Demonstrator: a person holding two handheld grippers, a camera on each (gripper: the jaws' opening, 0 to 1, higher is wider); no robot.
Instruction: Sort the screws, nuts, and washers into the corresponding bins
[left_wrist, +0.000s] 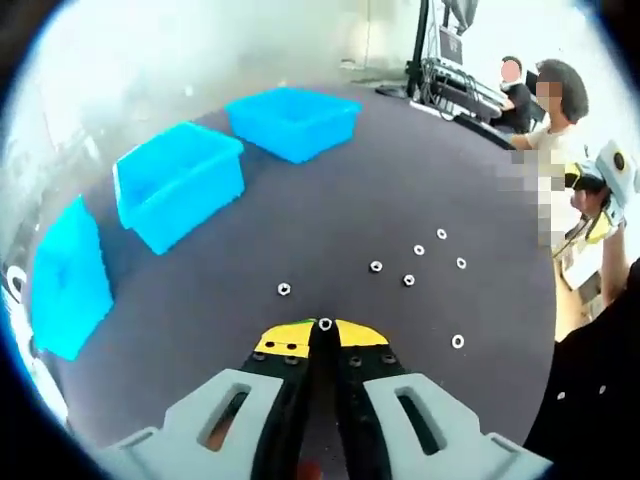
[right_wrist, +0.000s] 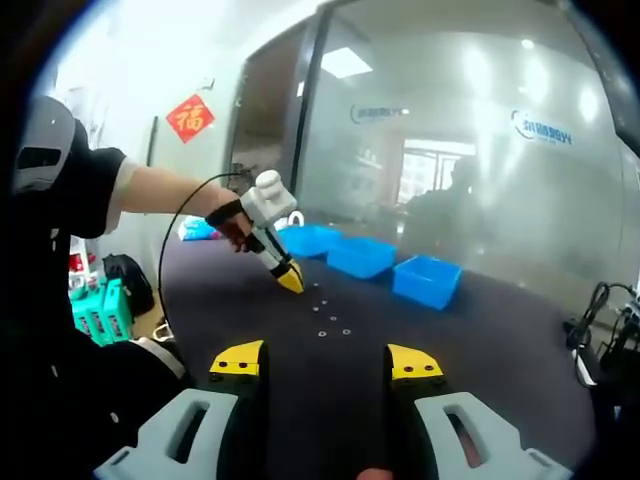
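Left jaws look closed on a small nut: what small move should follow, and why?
Probably carry the left gripper toward the blue bins up-left. Its jaws look shut with a small nut at the tips, while the other pieces lie loose on the dark table. Which bin suits it cannot be told.

In the left gripper view, three bins (left_wrist: 180, 180) line the table (left_wrist: 400, 180) from 9 to 12 o'clock; nuts (left_wrist: 409, 280) lie scattered toward 3 o'clock of centre.
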